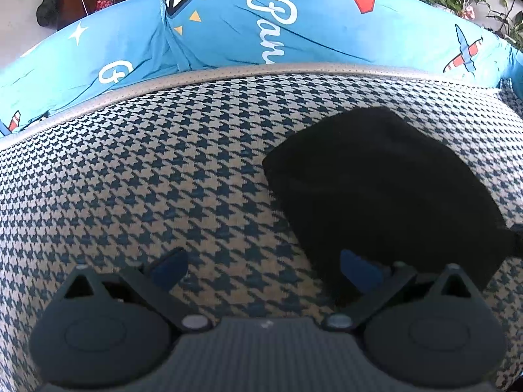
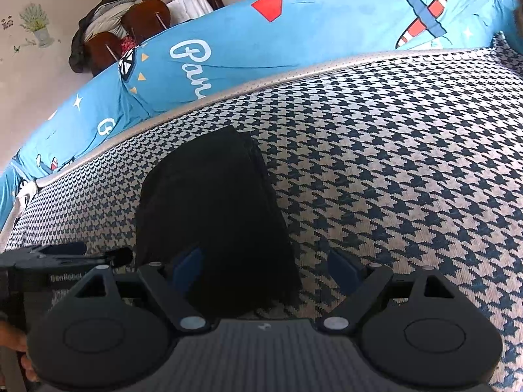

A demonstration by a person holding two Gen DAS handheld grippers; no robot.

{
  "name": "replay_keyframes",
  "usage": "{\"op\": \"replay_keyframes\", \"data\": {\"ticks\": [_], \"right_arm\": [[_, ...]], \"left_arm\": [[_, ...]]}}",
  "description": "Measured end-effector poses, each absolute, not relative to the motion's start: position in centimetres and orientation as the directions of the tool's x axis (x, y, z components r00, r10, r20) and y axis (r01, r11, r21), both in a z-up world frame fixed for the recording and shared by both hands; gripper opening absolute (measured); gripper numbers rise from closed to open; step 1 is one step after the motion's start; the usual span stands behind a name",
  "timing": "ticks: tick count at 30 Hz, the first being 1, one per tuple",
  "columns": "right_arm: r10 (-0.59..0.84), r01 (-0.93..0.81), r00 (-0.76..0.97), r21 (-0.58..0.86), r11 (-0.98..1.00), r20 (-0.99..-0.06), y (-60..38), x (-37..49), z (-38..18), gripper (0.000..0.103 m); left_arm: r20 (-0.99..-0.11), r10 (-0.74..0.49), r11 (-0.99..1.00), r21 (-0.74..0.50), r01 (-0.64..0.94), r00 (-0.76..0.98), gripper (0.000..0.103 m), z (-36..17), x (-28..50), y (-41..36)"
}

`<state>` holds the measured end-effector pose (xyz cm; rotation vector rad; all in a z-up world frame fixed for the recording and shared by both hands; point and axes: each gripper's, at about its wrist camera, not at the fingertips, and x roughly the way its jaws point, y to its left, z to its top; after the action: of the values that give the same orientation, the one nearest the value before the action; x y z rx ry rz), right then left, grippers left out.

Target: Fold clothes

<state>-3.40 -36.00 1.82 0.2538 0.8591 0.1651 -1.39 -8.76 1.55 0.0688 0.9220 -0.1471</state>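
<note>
Leftmost, the left gripper (image 1: 263, 269) hangs low over the houndstooth cushion (image 1: 147, 179), aimed toward its far edge, its two blue-padded fingers (image 1: 168, 266) spread wide with nothing between them. Its left pad sits over bare cushion, while the right pad lies against the near left edge of the black folded garment (image 1: 376, 189); whether it touches the cloth cannot be told. From the right wrist camera this same gripper shows side-on at the left border, level and just beside the garment's near left corner.

Centrally, the black folded garment (image 2: 212, 212) lies flat as a compact bundle on the cushion, between the two tools, its far end short of the grey piping (image 2: 294, 73) along the cushion's far edge.

Further right, the right gripper (image 2: 266, 268) is likewise held low and pointing toward the far edge, fingers wide apart and gripping nothing. Its left pad overlaps the garment's near end; its right pad stands over bare houndstooth, clear of the cloth.

Behind the piping, a bright blue printed cover (image 2: 294, 26) runs along the whole far side.
</note>
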Motion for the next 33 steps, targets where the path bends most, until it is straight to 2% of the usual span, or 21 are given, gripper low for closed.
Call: {"op": "replay_keyframes", "data": {"ticks": [8,24,33], "right_arm": [[0.269,-0.039,0.622,0.315,0.948,-0.735,-36.8,-2.9,1.4,0.085],[0.310,-0.070,0.577,0.333,0.940,-0.756,-36.0,-0.9,-0.1,0.086],[0.322,-0.132,0.585,0.305,0.943,-0.744,-35.0,-0.6,-0.2,0.086]], "left_arm": [[-0.803,-0.155,0.978,-0.042,0.205,0.576,0.103,1.6,0.5,-8.9],[-0.808,-0.312,0.945,-0.208,0.254,0.499,0.103,-0.1,4.2,-9.0],[-0.799,-0.345,0.932,-0.226,0.285,0.493,0.103,-0.3,5.2,-9.2]]}}
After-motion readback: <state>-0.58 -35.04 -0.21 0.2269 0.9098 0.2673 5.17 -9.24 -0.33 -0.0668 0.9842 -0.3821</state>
